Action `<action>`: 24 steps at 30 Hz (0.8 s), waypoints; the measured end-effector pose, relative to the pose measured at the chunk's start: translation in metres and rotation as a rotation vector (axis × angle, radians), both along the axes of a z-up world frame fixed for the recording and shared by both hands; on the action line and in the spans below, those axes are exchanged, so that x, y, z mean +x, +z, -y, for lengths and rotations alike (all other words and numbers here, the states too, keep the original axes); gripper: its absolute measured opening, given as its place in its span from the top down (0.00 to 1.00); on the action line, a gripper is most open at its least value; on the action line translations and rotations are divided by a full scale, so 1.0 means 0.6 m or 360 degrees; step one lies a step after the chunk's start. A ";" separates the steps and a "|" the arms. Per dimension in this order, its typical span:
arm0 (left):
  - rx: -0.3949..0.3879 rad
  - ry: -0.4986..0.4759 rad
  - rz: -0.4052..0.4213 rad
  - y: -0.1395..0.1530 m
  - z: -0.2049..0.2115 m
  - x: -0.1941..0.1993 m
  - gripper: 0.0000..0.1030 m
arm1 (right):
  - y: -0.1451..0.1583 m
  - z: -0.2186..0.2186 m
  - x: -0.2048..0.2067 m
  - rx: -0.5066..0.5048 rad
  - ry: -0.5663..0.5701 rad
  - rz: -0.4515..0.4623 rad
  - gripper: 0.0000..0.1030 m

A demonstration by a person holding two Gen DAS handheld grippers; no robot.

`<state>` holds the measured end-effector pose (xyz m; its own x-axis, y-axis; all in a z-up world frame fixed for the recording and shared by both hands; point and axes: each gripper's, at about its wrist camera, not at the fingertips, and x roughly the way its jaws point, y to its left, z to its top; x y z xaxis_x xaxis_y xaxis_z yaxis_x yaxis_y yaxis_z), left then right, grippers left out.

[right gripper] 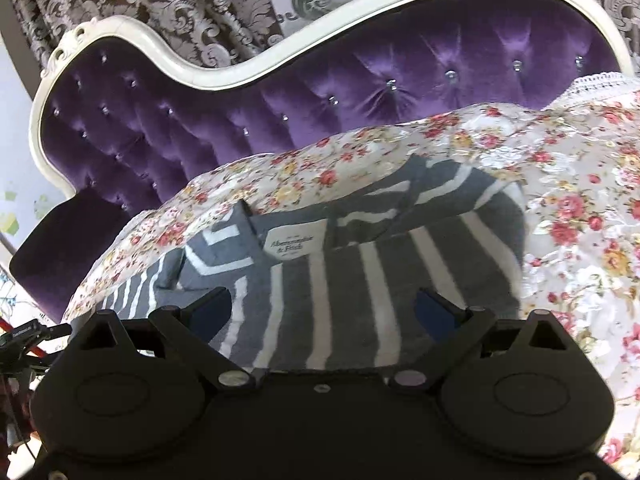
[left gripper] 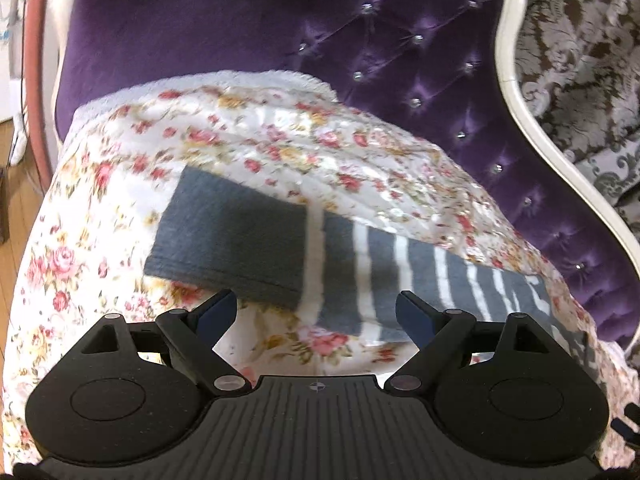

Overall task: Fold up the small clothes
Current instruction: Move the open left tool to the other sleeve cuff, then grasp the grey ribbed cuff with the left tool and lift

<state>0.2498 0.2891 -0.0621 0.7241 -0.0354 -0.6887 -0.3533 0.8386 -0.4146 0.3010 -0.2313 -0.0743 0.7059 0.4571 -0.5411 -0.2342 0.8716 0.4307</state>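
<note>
A small grey garment with white stripes point(left gripper: 400, 280) lies flat on a floral cover point(left gripper: 280, 148). Its plain grey end point(left gripper: 228, 240) points left in the left wrist view. My left gripper point(left gripper: 316, 300) hovers just short of the garment's near edge, jaws wide and nothing between them. In the right wrist view the same striped garment point(right gripper: 352, 280) shows a white brand label point(right gripper: 294, 245) near its far edge, with a folded part point(right gripper: 216, 252) at the left. My right gripper point(right gripper: 324, 296) is open above the striped cloth, its fingers apart from the fabric.
The floral cover drapes a purple tufted sofa point(left gripper: 400, 60) with a white curved frame point(left gripper: 516, 92). Patterned curtains point(right gripper: 180, 0) hang behind. Wooden floor point(left gripper: 16, 208) shows at the left edge, and dark equipment point(right gripper: 24, 336) stands at the right wrist view's lower left.
</note>
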 end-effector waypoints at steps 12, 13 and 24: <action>-0.0064 0.0086 0.0050 -0.025 -0.025 0.018 0.15 | -0.009 -0.012 0.004 -0.0030 0.0013 -0.0017 0.04; -0.0054 0.0096 0.0060 -0.024 -0.026 0.020 0.15 | -0.010 -0.013 0.004 -0.0031 0.0015 -0.0018 0.04; -0.0011 0.0171 0.0101 -0.019 -0.041 0.027 0.55 | -0.010 -0.019 0.002 -0.0063 0.0025 -0.0013 0.04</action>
